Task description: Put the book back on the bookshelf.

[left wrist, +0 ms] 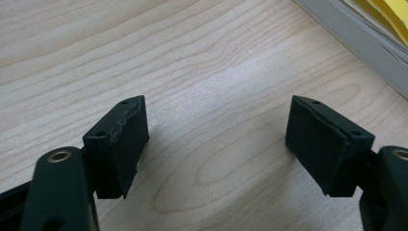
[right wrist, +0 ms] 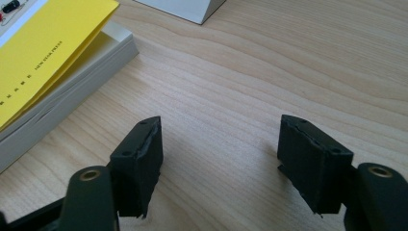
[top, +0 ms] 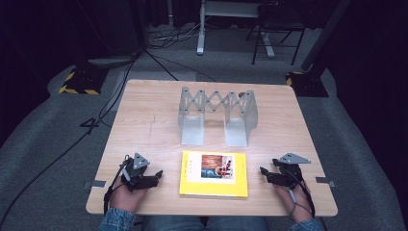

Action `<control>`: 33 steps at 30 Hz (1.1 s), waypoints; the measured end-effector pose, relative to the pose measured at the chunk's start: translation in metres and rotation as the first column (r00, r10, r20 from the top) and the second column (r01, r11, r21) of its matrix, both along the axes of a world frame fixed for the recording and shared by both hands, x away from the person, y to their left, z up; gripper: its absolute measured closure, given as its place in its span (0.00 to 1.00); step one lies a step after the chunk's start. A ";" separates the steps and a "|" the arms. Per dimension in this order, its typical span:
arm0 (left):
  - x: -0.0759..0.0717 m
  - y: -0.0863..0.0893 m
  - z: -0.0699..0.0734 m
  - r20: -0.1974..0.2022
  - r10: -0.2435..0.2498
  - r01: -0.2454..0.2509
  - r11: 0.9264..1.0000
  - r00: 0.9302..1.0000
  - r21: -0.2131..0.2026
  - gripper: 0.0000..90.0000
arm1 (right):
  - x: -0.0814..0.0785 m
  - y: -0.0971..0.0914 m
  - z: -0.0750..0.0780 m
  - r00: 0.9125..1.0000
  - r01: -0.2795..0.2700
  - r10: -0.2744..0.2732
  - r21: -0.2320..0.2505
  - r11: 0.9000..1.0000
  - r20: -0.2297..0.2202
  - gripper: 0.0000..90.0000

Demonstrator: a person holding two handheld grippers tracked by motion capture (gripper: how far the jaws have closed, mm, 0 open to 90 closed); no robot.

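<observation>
Spanning the middle of the high view: a light wooden bench (top: 144,125), standing on grey carpet. Sitting toward the far side of the bench: a grey metal folding rack (top: 217,115) with crossed scissor links between two end plates, upright. Lying flat near the front edge, between the two hands: a yellow book (top: 214,174), with a picture on its cover and its pale page edges showing in both gripper views. Resting on the bench left of the book, near but not touching it: the left gripper (top: 156,176), jaws standing wide with only bare wood between them. Resting to the right of the book, likewise apart from it: the right gripper (top: 264,172), jaws also parted wide, gripping nothing.
</observation>
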State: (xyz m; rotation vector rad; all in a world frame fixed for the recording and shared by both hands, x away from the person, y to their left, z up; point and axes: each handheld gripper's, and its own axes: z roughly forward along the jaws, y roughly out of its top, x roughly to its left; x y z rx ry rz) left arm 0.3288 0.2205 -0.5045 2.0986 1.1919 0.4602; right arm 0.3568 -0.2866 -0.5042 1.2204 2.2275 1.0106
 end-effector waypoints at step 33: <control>-0.007 -0.046 0.040 -0.027 -0.123 0.117 0.978 0.992 -0.170 0.40 | 0.001 0.001 0.000 1.000 0.026 -0.026 -0.004 1.000 -0.001 0.32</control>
